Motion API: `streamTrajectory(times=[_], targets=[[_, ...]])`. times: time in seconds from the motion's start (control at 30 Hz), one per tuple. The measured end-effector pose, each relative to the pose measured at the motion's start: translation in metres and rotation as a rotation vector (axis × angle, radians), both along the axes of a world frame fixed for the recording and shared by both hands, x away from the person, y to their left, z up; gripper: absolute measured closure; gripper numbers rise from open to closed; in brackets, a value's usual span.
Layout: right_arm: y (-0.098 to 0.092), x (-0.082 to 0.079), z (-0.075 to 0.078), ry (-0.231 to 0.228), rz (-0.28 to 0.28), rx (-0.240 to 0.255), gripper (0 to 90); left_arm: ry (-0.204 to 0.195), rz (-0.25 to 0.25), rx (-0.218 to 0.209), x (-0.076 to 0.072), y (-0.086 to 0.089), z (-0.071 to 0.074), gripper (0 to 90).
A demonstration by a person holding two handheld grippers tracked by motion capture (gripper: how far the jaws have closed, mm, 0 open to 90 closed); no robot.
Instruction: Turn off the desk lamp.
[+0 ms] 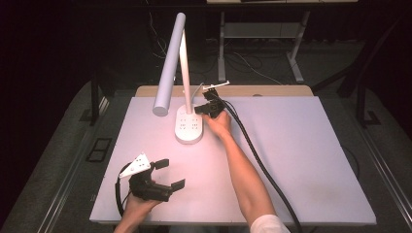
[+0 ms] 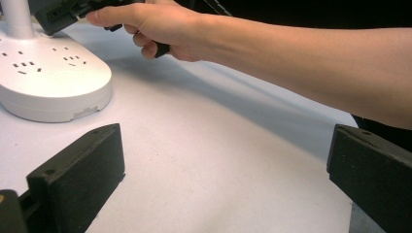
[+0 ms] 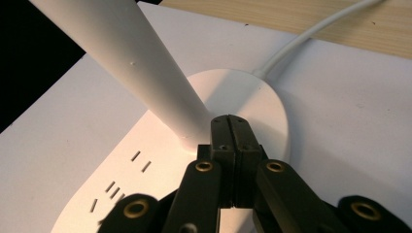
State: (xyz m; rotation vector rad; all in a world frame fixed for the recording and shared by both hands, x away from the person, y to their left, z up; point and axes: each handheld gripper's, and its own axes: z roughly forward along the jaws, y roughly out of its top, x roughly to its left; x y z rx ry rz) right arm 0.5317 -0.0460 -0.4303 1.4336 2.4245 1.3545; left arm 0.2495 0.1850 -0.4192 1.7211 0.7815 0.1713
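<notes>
A white desk lamp stands at the back middle of the white board, with a long tube head (image 1: 169, 68) on a slanted stem (image 1: 185, 73). Its rounded base (image 1: 188, 127) carries socket slots on top. My right gripper (image 1: 201, 109) is shut with nothing between its jaws. In the right gripper view its tips (image 3: 229, 121) sit against the base (image 3: 252, 97) right beside the foot of the stem (image 3: 126, 63). My left gripper (image 1: 170, 174) is held open near the front left of the board. In the left gripper view its jaws stand wide apart (image 2: 226, 184), facing the lamp base (image 2: 53, 82).
The white board (image 1: 301, 160) lies on a wooden table whose edge (image 1: 272, 91) shows at the back. The lamp's white cord (image 3: 311, 39) runs off behind the base. The right forearm (image 2: 291, 58) and its black cable (image 1: 257, 160) cross the board's middle.
</notes>
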Motion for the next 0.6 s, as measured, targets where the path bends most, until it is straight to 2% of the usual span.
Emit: streamTrajectory(times=[0.27,0.4,0.6], targets=[[-0.0009,0.0007,-0.0001,-0.007,0.004,-0.005,90.0,-0.003,-0.006,0.008,-0.0005,0.0002,0.0002,0.0],[-0.0022,0.0013,-0.0008,0.009,0.004,0.011,90.0,-0.004,-0.007,0.011,0.0000,-0.0001,0.0000,0.0],[0.0000,-0.0006,-0.0003,-0.015,0.009,-0.020,90.0,-0.004,-0.002,0.006,-0.0005,0.0015,0.0005,0.0]])
